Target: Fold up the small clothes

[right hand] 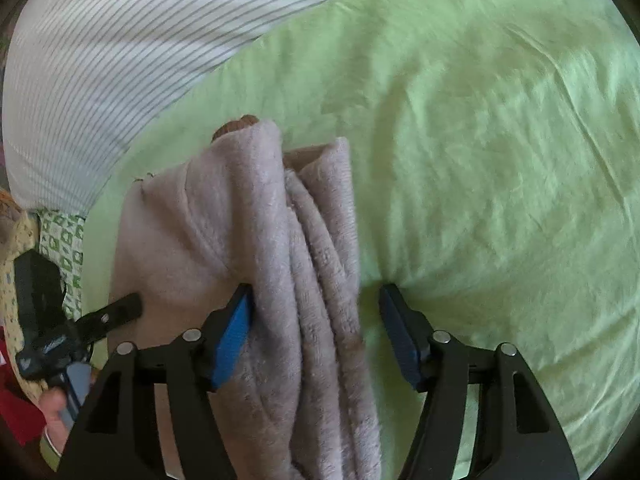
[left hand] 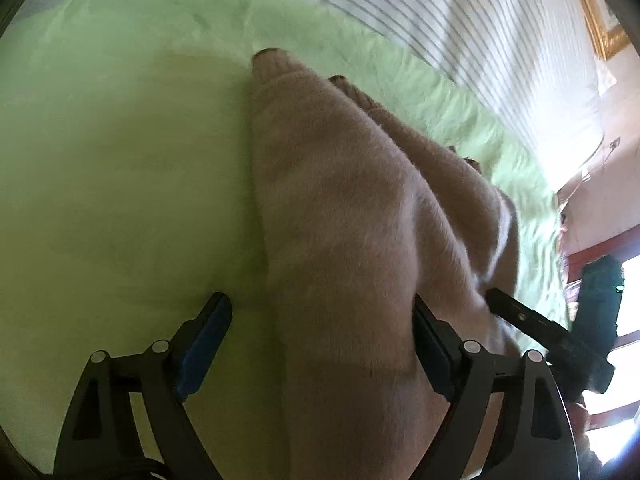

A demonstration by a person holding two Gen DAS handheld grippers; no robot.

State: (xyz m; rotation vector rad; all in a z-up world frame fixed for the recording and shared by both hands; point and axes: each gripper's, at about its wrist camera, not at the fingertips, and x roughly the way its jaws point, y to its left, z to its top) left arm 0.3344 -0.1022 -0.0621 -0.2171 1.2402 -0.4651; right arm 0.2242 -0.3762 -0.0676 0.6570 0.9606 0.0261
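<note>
A small fluffy beige garment (left hand: pixel 340 200) with ribbed cuffs lies folded lengthwise on the green bed sheet (left hand: pixel 120 180). My left gripper (left hand: pixel 320 302) stands wide open over its near end. Its left pad is off the cloth, on the sheet; its right pad is at the fabric's edge. In the right wrist view the same garment (right hand: pixel 248 208) runs between the pads of my right gripper (right hand: pixel 316 292), which is open. There the left pad touches the cloth, and a strip of green shows before the right pad. One finger (left hand: pixel 516 312) of the right gripper rests at the garment's right side.
A white striped pillow (right hand: pixel 100 60) lies along the far edge of the sheet (right hand: pixel 500 160). Patterned fabric (right hand: pixel 64 248) and a hand (right hand: pixel 52 408) on the left gripper's handle are at the lower left. A bright window with a wooden frame (left hand: pixel 616 248) is at the right.
</note>
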